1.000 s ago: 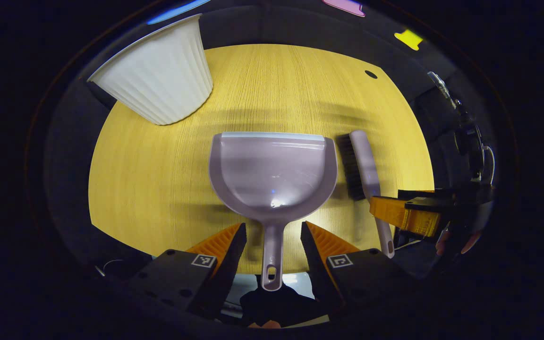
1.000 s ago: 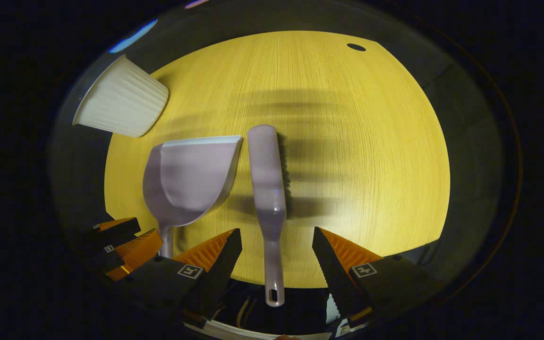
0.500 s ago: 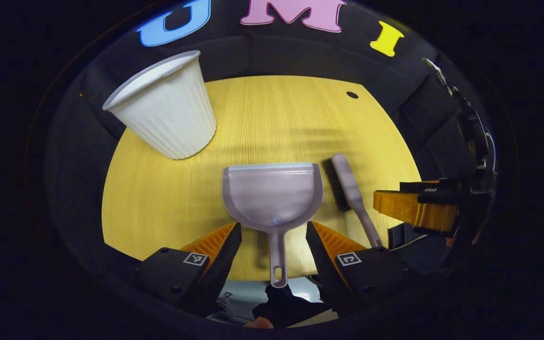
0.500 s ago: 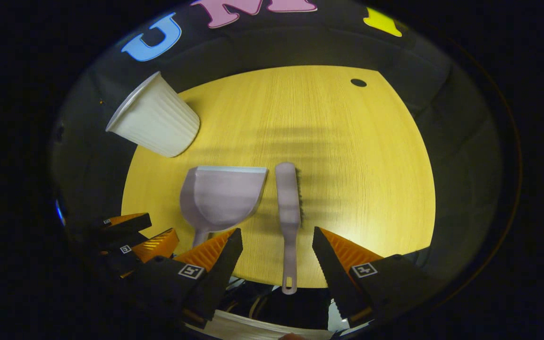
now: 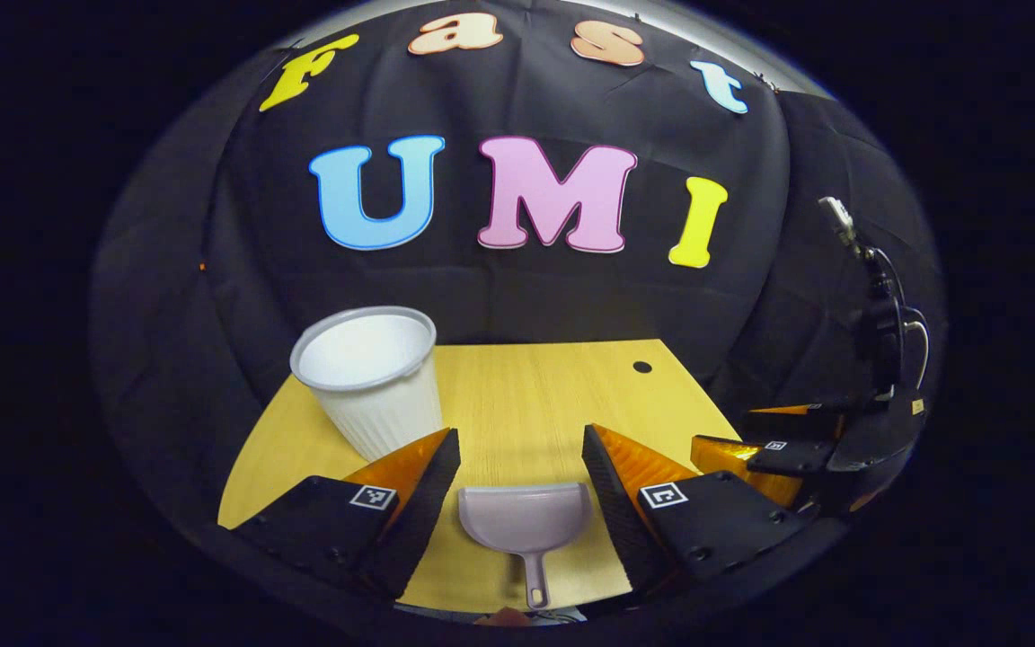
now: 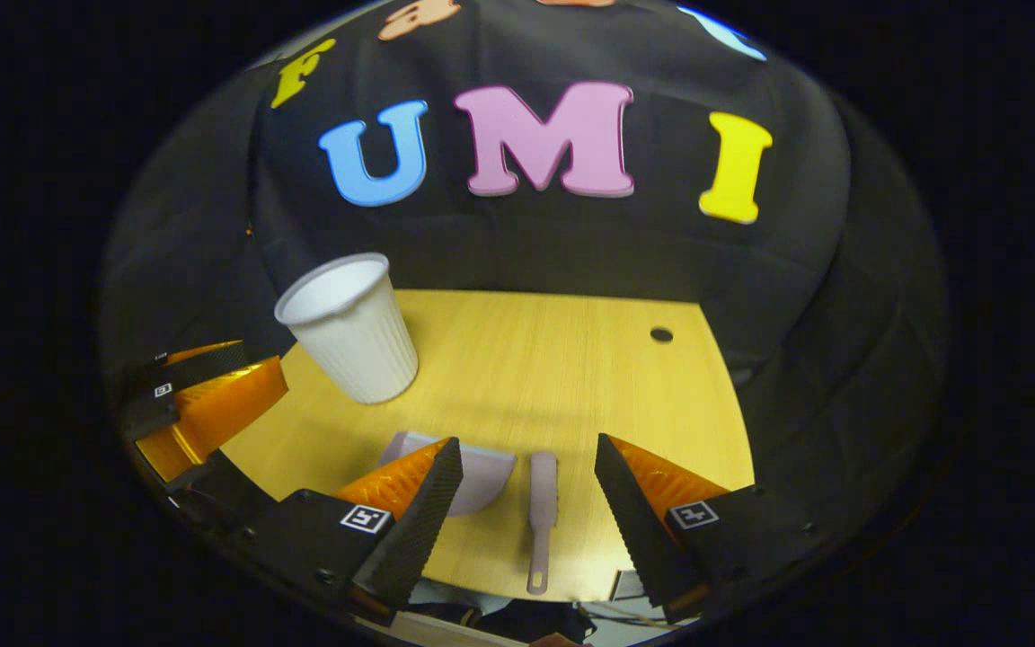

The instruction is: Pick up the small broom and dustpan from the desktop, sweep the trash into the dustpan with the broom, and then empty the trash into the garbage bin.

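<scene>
Spanning the lower half of both views, the wooden desktop carries everything. White ribbed garbage bin stands upright, left of centre. Dustpan lies bottom centre in the left gripper view, between the spread fingers of the left gripper, untouched. Broom lies bottom centre in the right gripper view; right gripper open, holding nothing.

Wooden desktop; on it: dustpan; broom; white bin.
</scene>
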`<state>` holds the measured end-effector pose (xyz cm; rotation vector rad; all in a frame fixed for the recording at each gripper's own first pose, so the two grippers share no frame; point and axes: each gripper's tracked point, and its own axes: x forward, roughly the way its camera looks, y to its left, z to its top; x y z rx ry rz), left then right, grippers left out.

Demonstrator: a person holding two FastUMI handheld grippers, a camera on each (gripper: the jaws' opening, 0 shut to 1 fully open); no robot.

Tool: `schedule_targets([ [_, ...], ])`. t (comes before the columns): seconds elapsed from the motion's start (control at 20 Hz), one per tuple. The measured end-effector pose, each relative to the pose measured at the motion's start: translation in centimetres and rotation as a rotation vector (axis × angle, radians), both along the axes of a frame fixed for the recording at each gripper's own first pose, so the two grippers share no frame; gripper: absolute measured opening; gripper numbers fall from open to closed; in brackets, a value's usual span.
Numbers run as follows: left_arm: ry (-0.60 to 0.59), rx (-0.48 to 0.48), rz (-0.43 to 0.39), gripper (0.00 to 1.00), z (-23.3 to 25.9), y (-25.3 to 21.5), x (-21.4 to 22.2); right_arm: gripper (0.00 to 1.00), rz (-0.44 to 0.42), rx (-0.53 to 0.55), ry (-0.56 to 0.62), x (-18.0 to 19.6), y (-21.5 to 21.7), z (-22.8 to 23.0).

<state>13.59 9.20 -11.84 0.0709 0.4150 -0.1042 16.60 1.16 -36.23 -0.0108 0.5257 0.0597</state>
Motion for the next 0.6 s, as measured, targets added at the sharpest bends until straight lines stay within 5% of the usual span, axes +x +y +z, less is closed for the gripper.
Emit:
schedule_targets([
  [0.3, -0.173, -0.007, -0.026, 0.81, 4.0, 0.3, -2.8, 0.96, -0.006, -0.064, -0.352, -1.3, 1.9, 11.3],
  [0.6, -0.262, -0.044, -0.094, 0.8, 7.6, 0.2, -6.0, 0.96, -0.088, -0.04, -0.426, -2.7, 2.0, 13.2],
])
